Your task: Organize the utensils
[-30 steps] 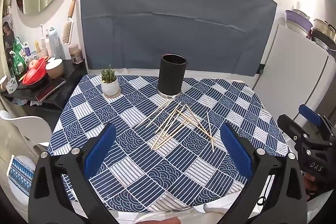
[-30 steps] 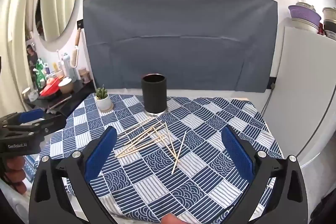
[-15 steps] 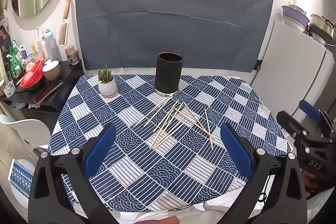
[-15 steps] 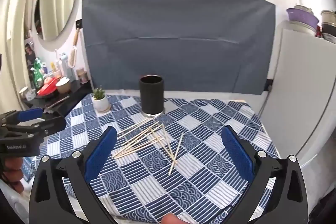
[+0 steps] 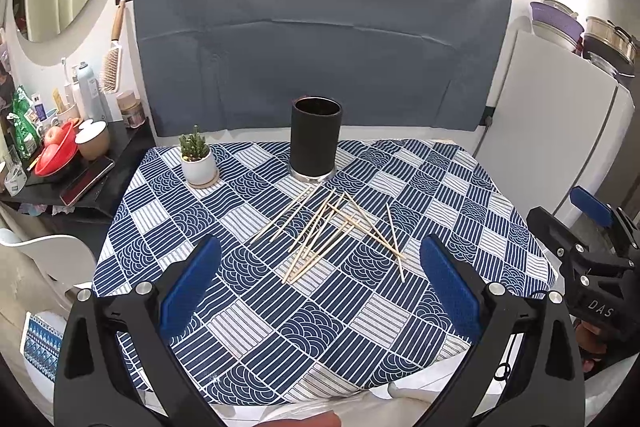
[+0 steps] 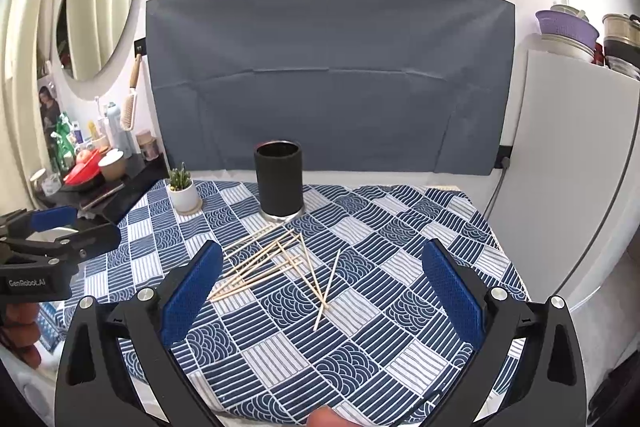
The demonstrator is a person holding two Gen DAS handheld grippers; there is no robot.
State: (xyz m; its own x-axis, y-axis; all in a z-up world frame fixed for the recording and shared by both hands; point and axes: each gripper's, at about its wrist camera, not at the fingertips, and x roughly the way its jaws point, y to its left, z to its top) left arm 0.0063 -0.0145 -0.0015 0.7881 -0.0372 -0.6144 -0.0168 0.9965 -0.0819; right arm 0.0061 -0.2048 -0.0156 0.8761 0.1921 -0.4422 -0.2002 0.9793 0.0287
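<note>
1. The left tool (image 5: pixel 320 275) is wide open and holds nothing. It hangs over the near edge of the worktop (image 5: pixel 400 327).
2. The right tool (image 6: pixel 322 277) is wide open too, and it is empty.
3. The sticks (image 5: pixel 328 231) lie in a loose, crossed pile on the checked cloth, in the middle of the worktop. None are in the cup yet.
4. The black cup (image 5: pixel 316 139) stands upright just behind the pile. I think the sticks go in there.
5. The job looks like it is only starting. Next, a tool needs to go down to one stick and close on it. The sticks are thin and flat, so that may be tricky.
6. A little plant pot (image 5: pixel 198 163) sits to the left of the cup, apart from the sticks. Nothing blocks the way.
</note>
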